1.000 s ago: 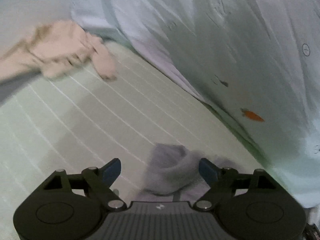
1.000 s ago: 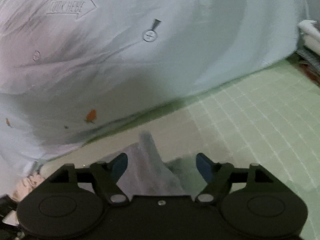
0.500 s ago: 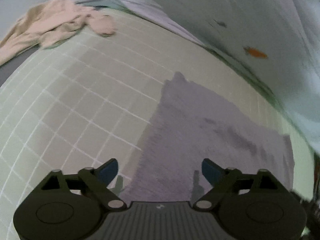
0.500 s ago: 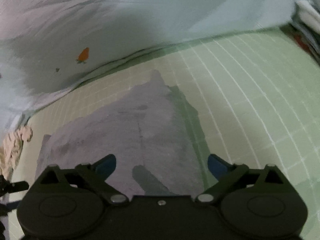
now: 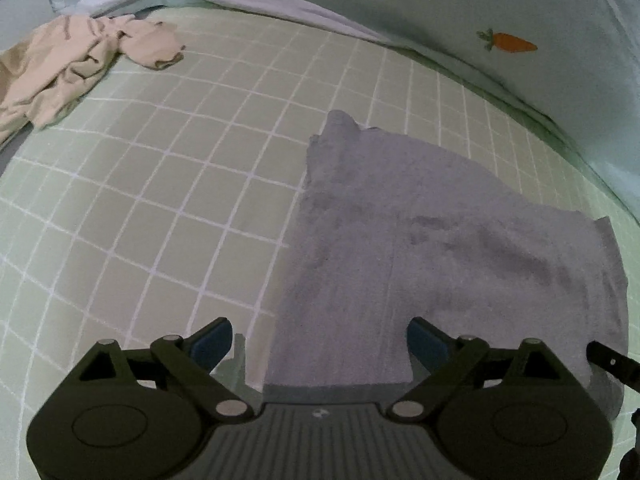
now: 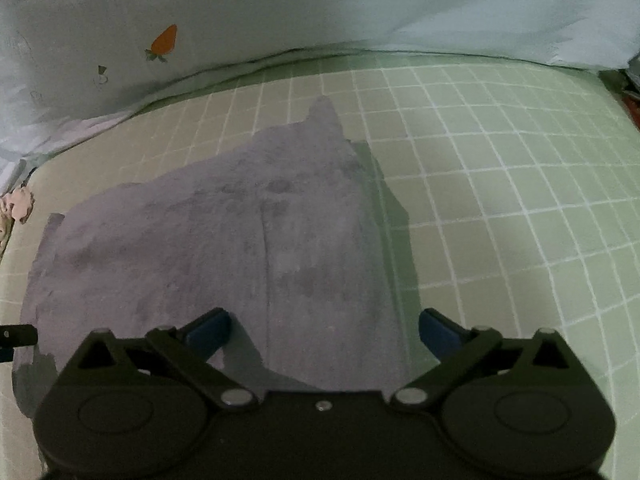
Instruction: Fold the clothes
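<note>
On the green grid sheet [image 5: 168, 208] the grey cloth [image 5: 420, 248] lay limp and light, so you would pinch its near corners; the left gripper [image 5: 320, 340] stood wide apart and empty, and the right gripper [image 6: 326, 330] was opening over it.

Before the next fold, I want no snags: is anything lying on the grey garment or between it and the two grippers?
Nothing visible. The grey garment lies bare below the left gripper and the right gripper, whose jaws are opening.

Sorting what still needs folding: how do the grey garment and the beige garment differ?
The grey garment lies spread flat near the jaws; the beige garment sits crumpled in a heap at the far edge. The grey looks plush, the beige thin and wrinkled. Both rest on the green checked sheet.
</note>
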The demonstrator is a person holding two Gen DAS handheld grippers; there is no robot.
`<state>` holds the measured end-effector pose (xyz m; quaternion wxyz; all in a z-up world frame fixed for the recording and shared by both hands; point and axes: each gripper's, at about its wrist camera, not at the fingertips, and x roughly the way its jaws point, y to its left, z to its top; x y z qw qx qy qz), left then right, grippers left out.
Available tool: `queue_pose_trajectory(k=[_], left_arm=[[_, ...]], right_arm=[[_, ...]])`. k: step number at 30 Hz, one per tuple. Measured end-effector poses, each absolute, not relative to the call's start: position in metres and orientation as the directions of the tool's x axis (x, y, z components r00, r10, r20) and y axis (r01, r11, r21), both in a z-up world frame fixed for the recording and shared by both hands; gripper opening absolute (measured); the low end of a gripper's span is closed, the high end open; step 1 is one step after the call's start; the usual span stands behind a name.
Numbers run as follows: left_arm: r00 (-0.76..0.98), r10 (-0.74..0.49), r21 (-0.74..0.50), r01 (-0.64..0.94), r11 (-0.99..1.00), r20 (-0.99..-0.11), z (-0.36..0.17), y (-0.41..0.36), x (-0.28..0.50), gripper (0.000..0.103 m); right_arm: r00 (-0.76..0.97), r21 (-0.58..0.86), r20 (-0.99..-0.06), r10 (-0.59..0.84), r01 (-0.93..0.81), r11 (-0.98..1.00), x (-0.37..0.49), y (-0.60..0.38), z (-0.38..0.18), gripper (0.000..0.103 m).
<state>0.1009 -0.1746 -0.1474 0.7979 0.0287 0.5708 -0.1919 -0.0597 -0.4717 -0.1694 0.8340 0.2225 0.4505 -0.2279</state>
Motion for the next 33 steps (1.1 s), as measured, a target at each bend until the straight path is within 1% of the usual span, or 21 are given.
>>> queue_pose_trajectory(k=[9,12,21,27,32,33], left_arm=[[0.244,-0.258,-0.141,0.413,0.9,-0.935,-0.163,-0.196,0.123,0.103],[0.216,-0.274,-0.166,0.413,0.896,-0.937,-0.17,-0.198,0.131,0.103],[0.201,-0.336,-0.205,0.483,0.851,-0.92,-0.172,-0.205,0.137,0.103],[0.17,-0.407,-0.258,0.547,0.796,-0.897,-0.172,-0.218,0.131,0.102],[0.143,-0.479,-0.344,0.526,0.778,-0.866,-0.172,-0.218,0.127,0.102],[0.136,-0.498,-0.368,0.514,0.774,-0.856,-0.172,-0.217,0.126,0.102]], right_arm=[[0.491,0.166,-0.858,-0.151,0.543,0.823,-0.035,-0.486,-0.178,0.103],[0.496,0.181,-0.858,-0.134,0.536,0.825,-0.029,-0.491,-0.182,0.103],[0.517,0.22,-0.853,-0.072,0.482,0.848,-0.011,-0.501,-0.189,0.103],[0.601,0.364,-0.798,0.038,0.431,0.825,-0.002,-0.5,-0.19,0.103],[0.65,0.437,-0.757,0.059,0.437,0.786,-0.003,-0.485,-0.193,0.103],[0.667,0.476,-0.74,0.084,0.432,0.766,-0.006,-0.485,-0.194,0.102]])
